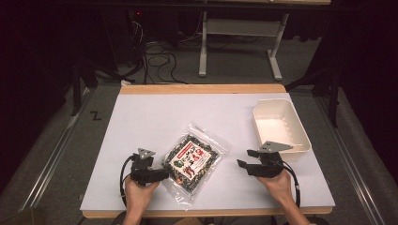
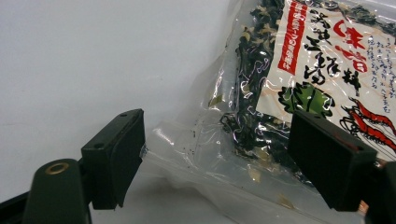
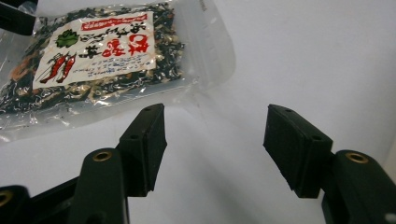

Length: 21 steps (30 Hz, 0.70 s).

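Left gripper view: left gripper point(image 2: 212, 156) jaws stand open around the edge of the packet point(image 2: 299, 88) lying flat on the table point(image 1: 141, 117), gripping nothing; thin slippery film may slide out on closing.

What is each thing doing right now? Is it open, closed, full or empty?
Bag: sealed, full of dried bits, lying flat on the table.
Bin: upright, empty.
Left gripper: open, the bag's clear edge between its jaws, pads not pressing.
Right gripper: open, nothing between its jaws, just short of the bag.
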Tool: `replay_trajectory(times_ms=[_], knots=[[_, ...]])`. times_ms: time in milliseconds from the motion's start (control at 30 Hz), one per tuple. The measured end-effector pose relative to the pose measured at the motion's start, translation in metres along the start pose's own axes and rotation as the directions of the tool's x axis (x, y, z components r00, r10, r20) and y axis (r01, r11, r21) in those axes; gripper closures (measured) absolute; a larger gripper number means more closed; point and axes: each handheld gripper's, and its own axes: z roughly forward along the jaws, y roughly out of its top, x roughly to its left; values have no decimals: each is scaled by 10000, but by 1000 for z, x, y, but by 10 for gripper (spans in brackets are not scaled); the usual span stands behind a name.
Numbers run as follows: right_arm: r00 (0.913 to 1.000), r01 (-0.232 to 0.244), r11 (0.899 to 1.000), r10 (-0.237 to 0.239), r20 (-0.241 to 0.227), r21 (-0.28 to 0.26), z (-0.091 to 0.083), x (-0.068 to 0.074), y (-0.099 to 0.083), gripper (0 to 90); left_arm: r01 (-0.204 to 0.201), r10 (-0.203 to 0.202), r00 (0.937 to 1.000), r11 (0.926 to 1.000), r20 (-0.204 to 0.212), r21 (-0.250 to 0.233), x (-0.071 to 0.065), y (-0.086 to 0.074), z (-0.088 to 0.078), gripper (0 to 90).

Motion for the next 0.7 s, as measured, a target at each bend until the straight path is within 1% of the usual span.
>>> replay_trajectory(times_ms=[33,67,167,200,267,300,367,433,500,533,567,633,667,700], knots=[[10000,62,10000,-61,-69,25,1,1,1,379,-7,7,10000,10000,-6,-12,0,0,0,215],[9999,85,9998,-83,-125,172,4,2,4,375,-20,20,10000,10000,5,-2,-1,0,1,219],[10000,23,9996,-21,-81,293,8,1,6,375,-140,140,9999,9999,80,58,-1,2,2,224],[10000,71,9986,-71,-3,523,12,-1,8,375,-150,149,9999,9999,74,57,-1,2,3,231],[10000,85,9984,-86,13,551,14,-2,9,376,-231,231,9997,9997,69,95,-1,3,4,235],[10000,30,9980,-36,93,636,18,-2,13,377,-272,271,9996,9996,59,111,-1,3,5,240],[9998,152,9973,-161,121,713,20,-2,18,380,-279,278,9996,9995,56,122,-1,4,5,245],[9998,131,9976,-141,143,673,22,-1,21,381,-289,288,9996,9995,42,118,-2,4,6,248],[9999,130,9977,-135,78,668,26,-1,26,381,-350,350,9994,9993,53,135,-2,6,7,262],[9998,195,9967,-201,79,792,31,0,31,383,-379,377,9993,9991,74,166,-1,6,7,278],[9998,195,9967,-201,79,792,31,0,31,383,-391,389,9992,9991,74,159,-1,6,8,278],[9998,144,9961,-158,148,868,36,0,34,385,-565,564,9984,9982,54,175,-2,7,9,291],[9998,50,9960,-69,210,896,41,-1,37,386,-698,695,9974,9974,166,158,-2,7,10,318],[9998,50,9960,-69,210,896,41,-1,37,386,-698,695,9974,9974,166,158,-2,7,10,323]])
